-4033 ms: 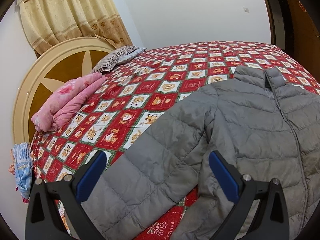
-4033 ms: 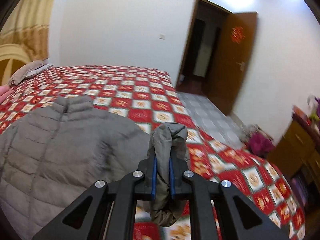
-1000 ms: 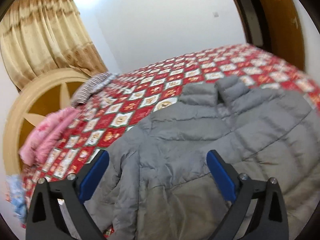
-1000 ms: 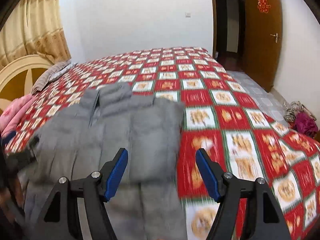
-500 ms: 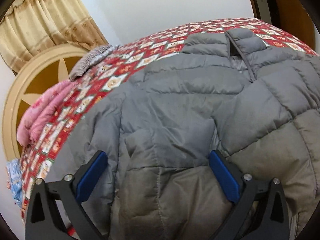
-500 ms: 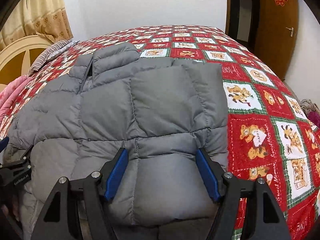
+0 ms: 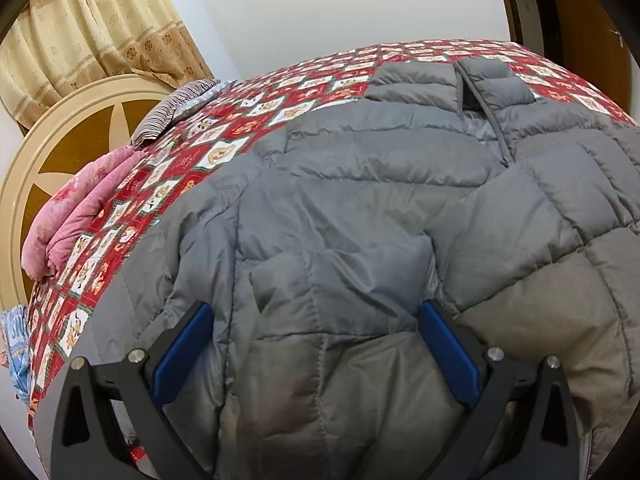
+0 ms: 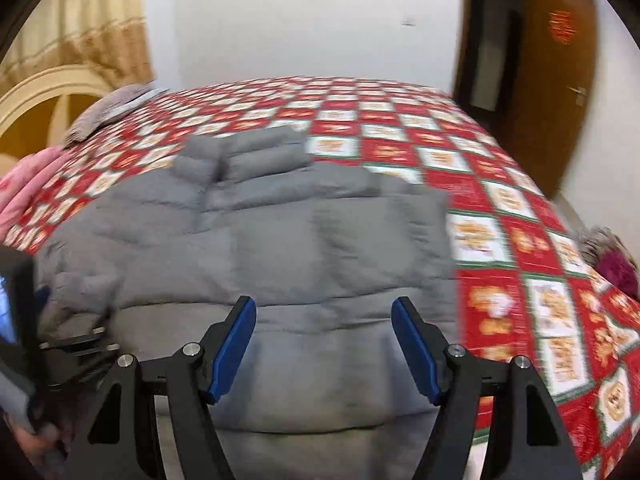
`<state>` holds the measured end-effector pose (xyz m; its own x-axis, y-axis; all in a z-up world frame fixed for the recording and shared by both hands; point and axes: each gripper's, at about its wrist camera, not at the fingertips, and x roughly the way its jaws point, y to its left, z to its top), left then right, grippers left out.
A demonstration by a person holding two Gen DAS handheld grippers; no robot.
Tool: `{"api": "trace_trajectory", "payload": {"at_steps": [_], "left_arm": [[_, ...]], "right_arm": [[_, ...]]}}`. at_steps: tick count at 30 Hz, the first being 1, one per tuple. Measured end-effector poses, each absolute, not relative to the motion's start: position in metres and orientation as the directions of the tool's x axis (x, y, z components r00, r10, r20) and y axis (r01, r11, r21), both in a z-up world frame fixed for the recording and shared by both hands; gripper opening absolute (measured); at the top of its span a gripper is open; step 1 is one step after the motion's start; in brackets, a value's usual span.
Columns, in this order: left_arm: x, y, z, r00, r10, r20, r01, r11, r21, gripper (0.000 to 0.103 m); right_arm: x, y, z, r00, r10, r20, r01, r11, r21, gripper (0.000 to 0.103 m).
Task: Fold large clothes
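A grey quilted puffer jacket (image 7: pixel 380 208) lies on the bed, collar away from me, both sleeves folded in over its front. My left gripper (image 7: pixel 316 320) is open and empty, low over the jacket's near left part, its blue pads either side of a puffed panel. In the right wrist view the jacket (image 8: pixel 280 240) is blurred. My right gripper (image 8: pixel 324 316) is open and empty just above the jacket's lower right part. The left gripper shows at the left edge of the right wrist view (image 8: pixel 64 344).
The bed has a red checked bear-print cover (image 8: pixel 500 208). A pink folded quilt (image 7: pixel 76 208) and a striped pillow (image 7: pixel 176 110) lie by the round headboard (image 7: pixel 52 152). A brown door (image 8: pixel 552 76) stands at the right. Clothes lie on the floor (image 8: pixel 612 256).
Four seconds ago the right gripper held a sleeve; the sleeves now lie folded on the jacket and both grippers are open. The left gripper has moved lower and closer; the right has pulled back slightly.
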<state>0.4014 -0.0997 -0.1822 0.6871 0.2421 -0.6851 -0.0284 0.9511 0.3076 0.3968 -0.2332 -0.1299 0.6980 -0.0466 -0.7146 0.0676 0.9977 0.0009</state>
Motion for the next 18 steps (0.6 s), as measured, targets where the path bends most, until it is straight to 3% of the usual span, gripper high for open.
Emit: {"api": "trace_trajectory", "payload": {"at_steps": [7,18], "left_arm": [[0.402,-0.098,-0.183,0.686,0.233,-0.689,-0.027,0.955,0.296,0.103],[0.403,-0.096,-0.183,0.684,0.223,-0.694,-0.024,0.959,0.283,0.103]], "right_arm": [[0.406,-0.208,-0.173,0.671,-0.017,-0.741,0.03,1.0,0.004,0.071],[0.41,-0.204,-0.184,0.652,-0.036,-0.758,0.041,0.999,-0.012,0.074]]}}
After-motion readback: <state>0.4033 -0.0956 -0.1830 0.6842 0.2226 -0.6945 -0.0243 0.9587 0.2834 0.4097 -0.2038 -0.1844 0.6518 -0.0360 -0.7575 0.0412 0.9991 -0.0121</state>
